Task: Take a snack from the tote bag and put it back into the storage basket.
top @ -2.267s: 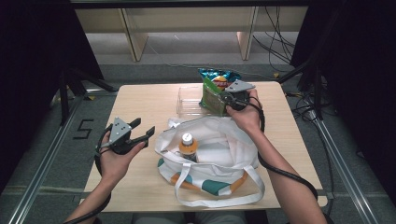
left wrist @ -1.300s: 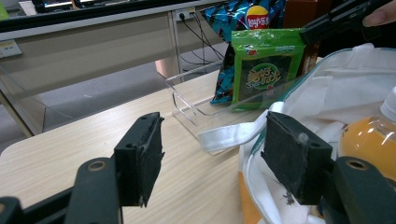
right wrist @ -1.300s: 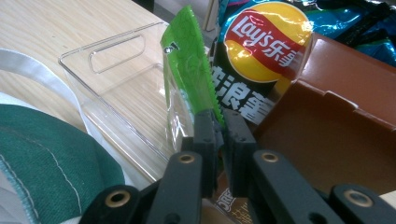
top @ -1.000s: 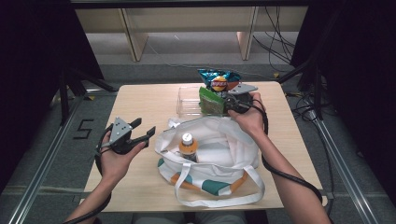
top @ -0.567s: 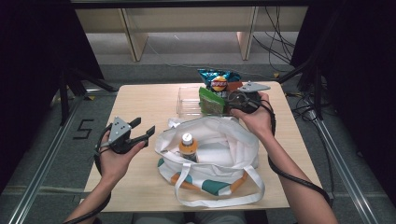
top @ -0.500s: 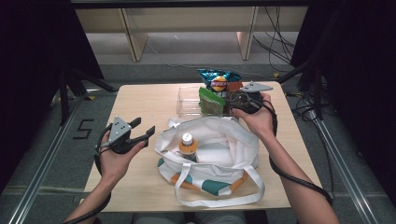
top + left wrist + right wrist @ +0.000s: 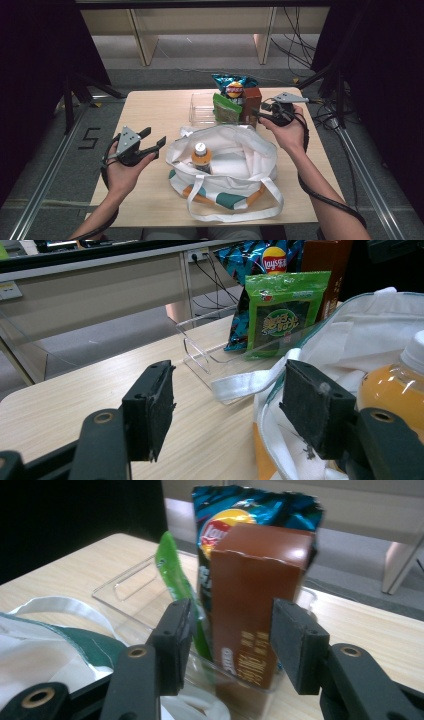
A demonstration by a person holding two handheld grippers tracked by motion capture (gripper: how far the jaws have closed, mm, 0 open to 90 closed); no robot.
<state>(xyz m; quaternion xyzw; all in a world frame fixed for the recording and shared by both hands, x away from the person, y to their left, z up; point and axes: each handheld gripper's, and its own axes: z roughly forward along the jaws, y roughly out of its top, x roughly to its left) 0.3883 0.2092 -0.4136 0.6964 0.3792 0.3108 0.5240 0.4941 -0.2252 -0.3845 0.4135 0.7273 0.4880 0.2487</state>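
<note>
- Pale wooden table (image 7: 150, 107) carries the whole work area, with dark curtains at both sides and grey floor beyond its far edge.
- At the far side stands a clear plastic tray (image 7: 200, 107) that holds a brown box (image 7: 255, 605), a green snack packet (image 7: 286, 310) and a blue chip bag (image 7: 234, 86), all upright and packed close together.
- Nearer the person lies an open white tote bag (image 7: 235, 165); an orange drink bottle (image 7: 201, 156) stands inside it with its white cap up.
- Step in hand, as judged: pick the brown box out of the tray for the bag.
- The right gripper (image 7: 230, 630) faces the box; its jaws have just been opening and now stand about half spread, one to each side of the box, and the pads do not appear to press on it.
- The left gripper (image 7: 227, 412) hangs beside the bag's left edge, jaws wide with nothing between them.
- Recommended: centre the box between the right pads and advance until they cover the middle of its side faces before closing.
- The green packet stands close against the box on one side; the pad on that side should slip between the two, or the packet may be pinched along.
- Lift straight up until clear of the tray wall, then carry the box over the bag mouth.
- The left gripper could hold the bag's rim open; the bottle leaves free room to its right.
</note>
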